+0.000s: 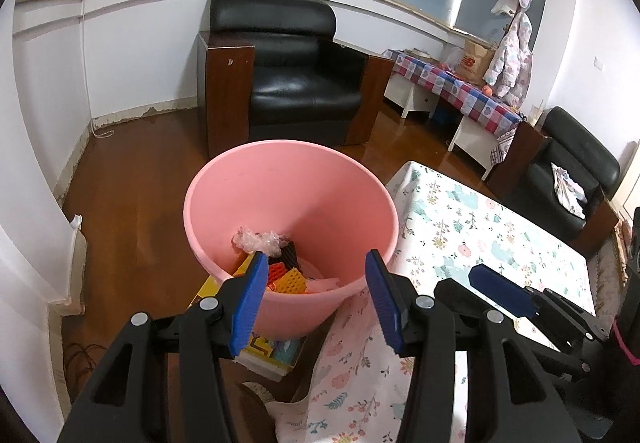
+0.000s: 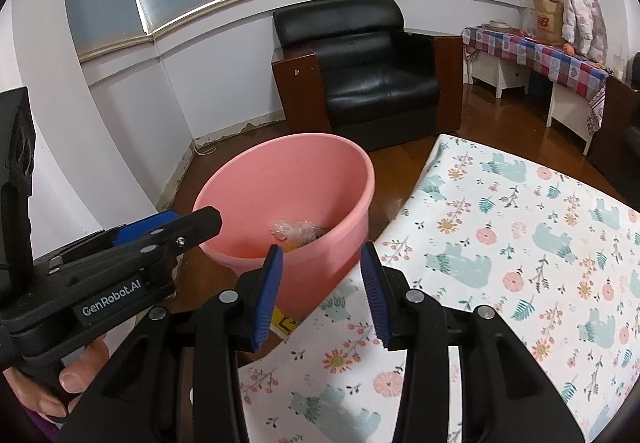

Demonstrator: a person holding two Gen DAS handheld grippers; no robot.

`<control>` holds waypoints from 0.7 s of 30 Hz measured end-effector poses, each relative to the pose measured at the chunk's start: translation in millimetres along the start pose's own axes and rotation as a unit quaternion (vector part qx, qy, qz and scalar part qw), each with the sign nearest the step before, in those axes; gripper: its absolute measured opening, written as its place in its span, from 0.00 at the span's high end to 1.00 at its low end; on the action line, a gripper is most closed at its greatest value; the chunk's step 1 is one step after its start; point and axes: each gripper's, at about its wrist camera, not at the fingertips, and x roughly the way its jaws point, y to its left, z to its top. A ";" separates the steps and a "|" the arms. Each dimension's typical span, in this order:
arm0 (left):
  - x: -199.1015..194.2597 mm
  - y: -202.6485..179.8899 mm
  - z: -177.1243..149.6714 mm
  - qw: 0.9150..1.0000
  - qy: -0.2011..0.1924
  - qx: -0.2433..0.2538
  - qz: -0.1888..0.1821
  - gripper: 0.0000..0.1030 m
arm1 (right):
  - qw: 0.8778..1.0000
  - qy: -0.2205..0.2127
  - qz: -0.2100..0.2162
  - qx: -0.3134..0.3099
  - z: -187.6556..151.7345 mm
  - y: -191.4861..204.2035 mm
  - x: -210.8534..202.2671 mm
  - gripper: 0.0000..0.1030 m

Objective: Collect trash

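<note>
A pink plastic bin (image 1: 288, 179) stands on a box beside the table; it also shows in the right wrist view (image 2: 280, 179). Inside lie crumpled clear plastic (image 1: 260, 239), orange and black pieces (image 1: 288, 267) and white scraps. My left gripper (image 1: 316, 299) is open and empty, just above the bin's near rim. My right gripper (image 2: 322, 291) is open and empty, over the table's left edge next to the bin. The right gripper also shows in the left wrist view (image 1: 504, 287), and the left gripper in the right wrist view (image 2: 160, 231).
A table with a floral bear-print cloth (image 2: 520, 243) lies to the right. A colourful box (image 1: 264, 355) sits under the bin. A black armchair (image 1: 292, 71) stands behind, a checked-cloth bench (image 1: 460, 91) at the back right. The floor is brown wood.
</note>
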 end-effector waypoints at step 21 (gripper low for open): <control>-22.6 -20.9 -14.9 1.000 -0.012 0.014 0.012 0.55 | 0.998 -0.049 -0.040 0.001 -13.0 -7.4 -48.5 0.60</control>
